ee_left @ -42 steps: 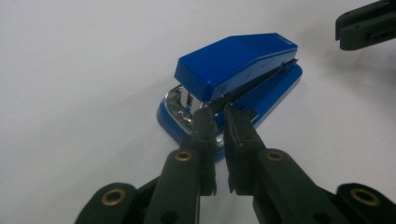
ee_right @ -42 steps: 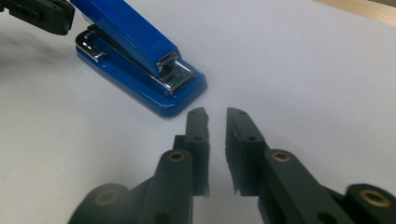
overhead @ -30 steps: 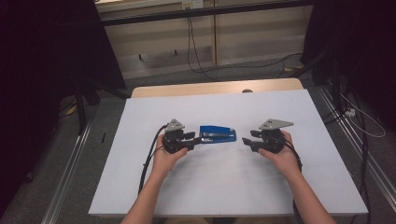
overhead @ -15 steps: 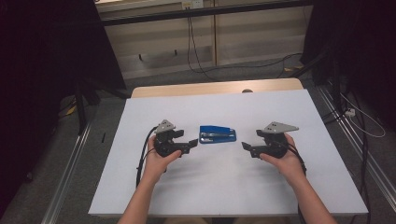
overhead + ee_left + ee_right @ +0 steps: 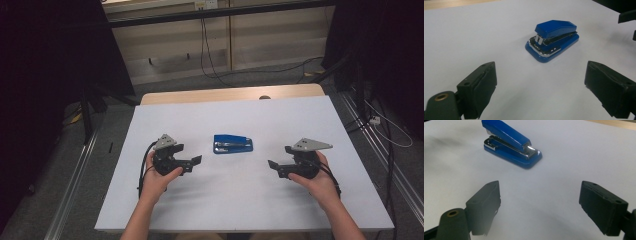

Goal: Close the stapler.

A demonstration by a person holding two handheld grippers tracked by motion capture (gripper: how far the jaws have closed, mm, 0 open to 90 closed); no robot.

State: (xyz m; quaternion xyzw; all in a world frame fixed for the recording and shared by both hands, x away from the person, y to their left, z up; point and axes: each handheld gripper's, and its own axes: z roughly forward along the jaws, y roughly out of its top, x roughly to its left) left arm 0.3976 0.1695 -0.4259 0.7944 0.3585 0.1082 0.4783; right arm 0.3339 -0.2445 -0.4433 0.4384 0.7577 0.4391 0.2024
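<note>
A blue stapler with chrome inner parts lies flat in the middle of the white table. My left gripper is held a short way to the stapler's left, open and empty, its jaws pointing right. My right gripper is off to the stapler's right, also open and empty, its jaws pointing left. In the left gripper view the stapler lies ahead of the spread jaws of the left gripper. In the right gripper view the stapler lies ahead and left of the right gripper.
A wooden strip runs along the table's far edge. Behind it, cables hang and trail on the floor. Metal rails flank the table on both sides. The other gripper's jaw tip shows at the left gripper view's top right.
Both grippers have drawn away from the stapler, the left one to the left, the right one to the right and nearer the person. The stapler has stayed in place.
</note>
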